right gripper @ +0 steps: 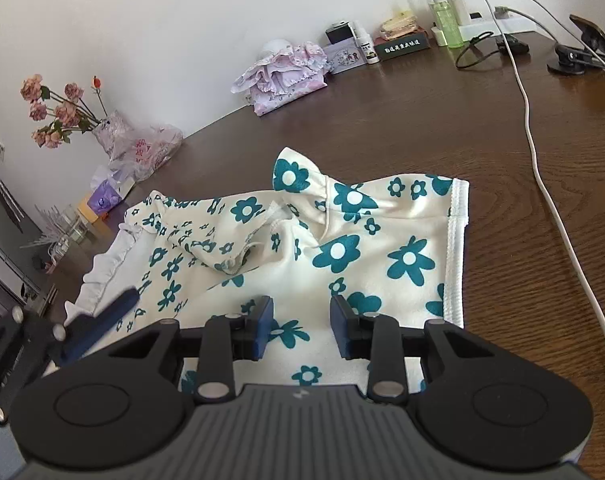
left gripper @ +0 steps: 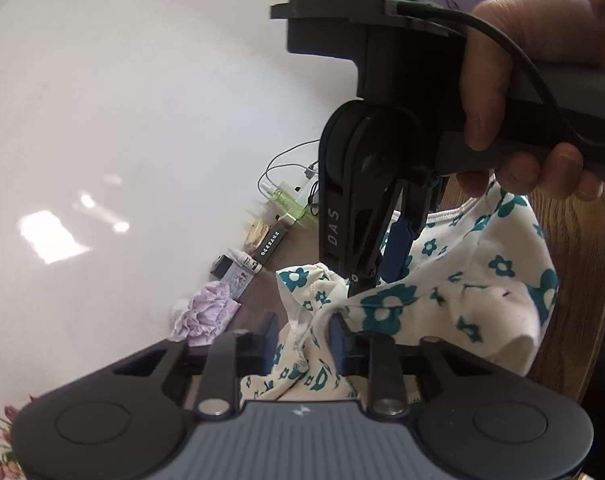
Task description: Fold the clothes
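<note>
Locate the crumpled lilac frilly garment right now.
In the right wrist view the crumpled lilac frilly garment lies at the far edge of the brown wooden table against the white wall, left of the small printed box.

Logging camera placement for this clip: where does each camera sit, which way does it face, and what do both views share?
Left wrist: on the left gripper, tilted, facing the wall and the floral garment; shows the right gripper and the hand holding it.
Right wrist: on the right gripper, looking down across the table at the garment; the left gripper's finger shows.
Shared: garment, pink clothes, green bottle.
</note>
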`<state>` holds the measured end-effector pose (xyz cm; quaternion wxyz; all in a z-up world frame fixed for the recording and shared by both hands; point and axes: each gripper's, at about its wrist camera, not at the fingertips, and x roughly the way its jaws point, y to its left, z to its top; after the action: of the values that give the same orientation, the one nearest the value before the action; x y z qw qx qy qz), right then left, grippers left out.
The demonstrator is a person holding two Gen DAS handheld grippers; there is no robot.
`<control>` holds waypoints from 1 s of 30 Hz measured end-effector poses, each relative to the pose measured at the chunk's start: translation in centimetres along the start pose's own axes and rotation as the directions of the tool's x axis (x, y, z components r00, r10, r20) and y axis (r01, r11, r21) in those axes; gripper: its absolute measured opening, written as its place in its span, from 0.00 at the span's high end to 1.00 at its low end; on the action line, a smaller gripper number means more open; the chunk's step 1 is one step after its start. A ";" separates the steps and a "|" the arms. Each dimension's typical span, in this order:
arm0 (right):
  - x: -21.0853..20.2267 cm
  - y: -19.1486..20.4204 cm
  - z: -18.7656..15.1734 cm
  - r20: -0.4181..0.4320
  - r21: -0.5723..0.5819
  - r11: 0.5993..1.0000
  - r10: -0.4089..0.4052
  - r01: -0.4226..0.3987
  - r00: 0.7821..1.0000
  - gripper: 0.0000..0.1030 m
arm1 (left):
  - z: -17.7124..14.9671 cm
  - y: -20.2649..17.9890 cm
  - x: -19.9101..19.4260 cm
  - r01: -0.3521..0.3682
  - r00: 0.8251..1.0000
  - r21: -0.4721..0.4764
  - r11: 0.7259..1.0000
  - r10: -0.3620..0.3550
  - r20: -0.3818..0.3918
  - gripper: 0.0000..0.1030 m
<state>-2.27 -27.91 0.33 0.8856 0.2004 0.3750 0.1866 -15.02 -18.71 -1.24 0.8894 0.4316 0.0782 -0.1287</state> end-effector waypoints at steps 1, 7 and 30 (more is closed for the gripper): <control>0.0 -0.2 0.4 0.001 0.026 0.999 0.024 -0.024 1.000 0.67 | 0.0 0.2 -0.2 0.001 1.000 -0.043 0.999 -0.001 -0.003 0.87; 1.9 -0.1 2.6 -0.021 0.068 0.996 0.060 -0.058 0.998 0.61 | 0.0 1.7 -0.1 0.128 0.988 -0.344 0.930 -0.148 -0.033 0.87; 2.6 2.0 4.1 -0.013 -0.035 0.999 -0.009 0.008 1.000 0.63 | -0.6 6.6 3.6 0.257 0.880 -0.782 0.568 -0.472 -0.054 0.60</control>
<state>2.03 -25.90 2.39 0.8874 0.1819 0.3783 0.1907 -9.70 -14.92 2.40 0.9215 0.0088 0.3269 -0.2093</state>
